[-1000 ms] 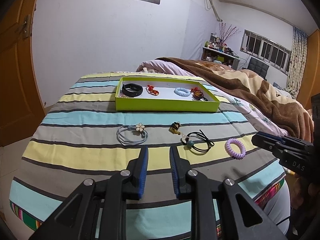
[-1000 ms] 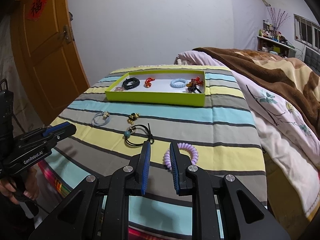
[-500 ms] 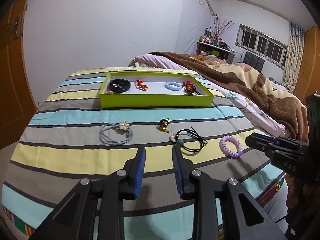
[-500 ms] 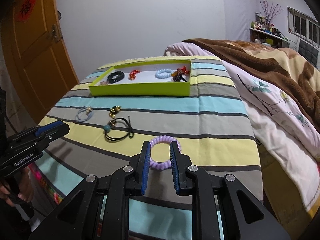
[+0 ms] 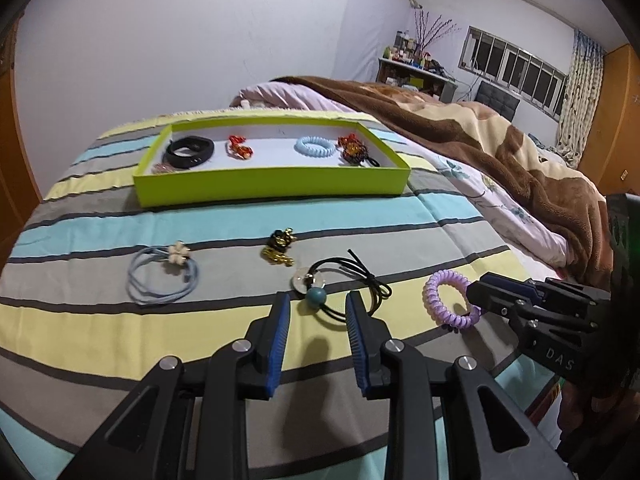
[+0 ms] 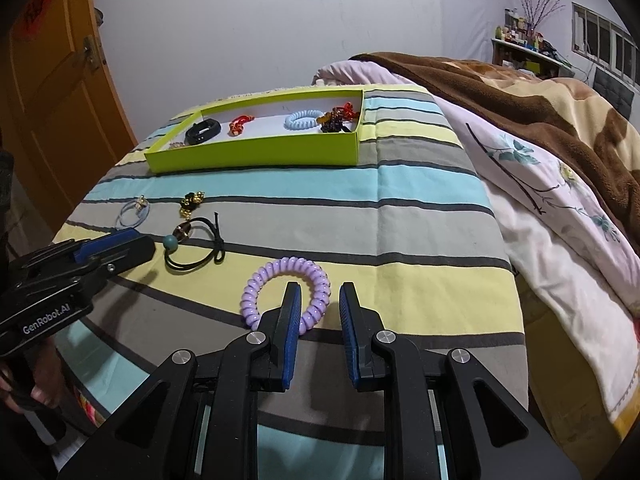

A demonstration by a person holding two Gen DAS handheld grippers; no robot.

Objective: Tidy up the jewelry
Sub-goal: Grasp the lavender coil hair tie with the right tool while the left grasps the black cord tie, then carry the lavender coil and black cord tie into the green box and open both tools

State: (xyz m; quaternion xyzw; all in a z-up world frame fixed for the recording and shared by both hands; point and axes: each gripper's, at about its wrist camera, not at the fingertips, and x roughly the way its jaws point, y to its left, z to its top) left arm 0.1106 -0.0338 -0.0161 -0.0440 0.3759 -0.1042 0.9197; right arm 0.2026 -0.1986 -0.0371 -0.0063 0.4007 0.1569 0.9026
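1. Setup is a bed with a striped bedspread, and a lime green tray sits at the far end of it.
2. Already in the tray, left to right: a black band, a small red piece, a light blue coil tie and a red-and-dark beaded piece. There's also something small and pinkish in the near-left corner, too tiny to make out.
3. Lying loose on the bedspread nearer to us, left to right: a blue hair tie with a cream flower, a black-and-gold charm, a black elastic with a teal bead, and a purple coil tie.
4. The left gripper has just been opening its fingers and they're spread apart now with nothing clamped. The teal bead end of the black elastic lies just past the tips, roughly lined up with the gap, not touched.
5. The right gripper has its fingers parted and not squeezing anything. They straddle the near-right part of the purple coil tie: the left finger sits over the ring's hole, the right one outside it. Whether the tips actually touch the tie or the bedspread, I can't tell.
6. A brown blanket is bunched over a pink floral quilt on the right side.
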